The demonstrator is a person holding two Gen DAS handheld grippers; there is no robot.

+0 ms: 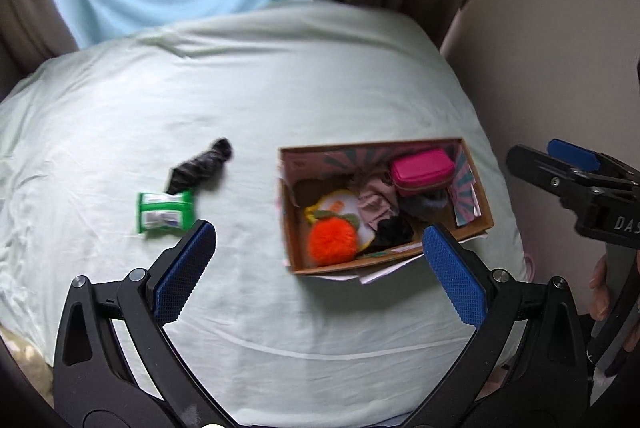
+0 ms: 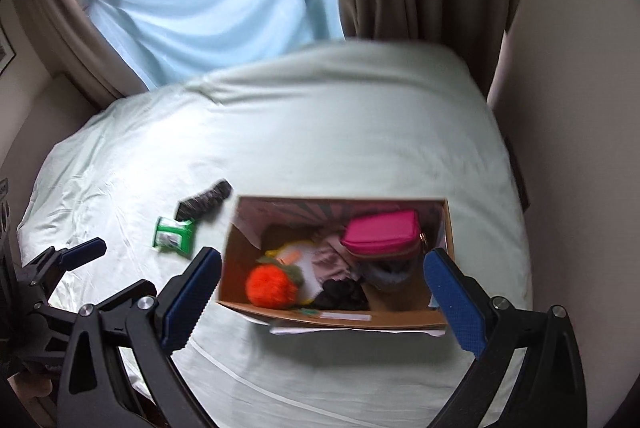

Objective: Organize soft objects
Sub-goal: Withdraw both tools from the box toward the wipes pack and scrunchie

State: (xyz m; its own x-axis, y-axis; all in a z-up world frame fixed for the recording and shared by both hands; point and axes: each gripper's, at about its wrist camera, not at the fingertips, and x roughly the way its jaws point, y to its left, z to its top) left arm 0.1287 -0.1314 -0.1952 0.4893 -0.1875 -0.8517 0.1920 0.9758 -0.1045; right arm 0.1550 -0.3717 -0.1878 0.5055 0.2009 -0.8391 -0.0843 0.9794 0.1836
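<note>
Mostly done: box [image 1: 384,204] nearly full; wipes [image 1: 166,214] and sock [image 1: 202,168] left of it; both hand-held grippers [image 1: 320,268] [image 2: 324,302] apart, empty.

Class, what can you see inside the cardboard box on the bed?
Inside the box: an orange pompom, a pink pouch, pinkish cloth and dark fabric. Whatever lies beneath them is covered.

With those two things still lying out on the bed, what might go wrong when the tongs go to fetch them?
The green packet and the dark rolled cloth touch, so the open left tongs might drag both at once. The bedsheet is loose and could get pinched too. The cardboard box is already crowded, with the pink pouch on top, so added items may spill.
</note>
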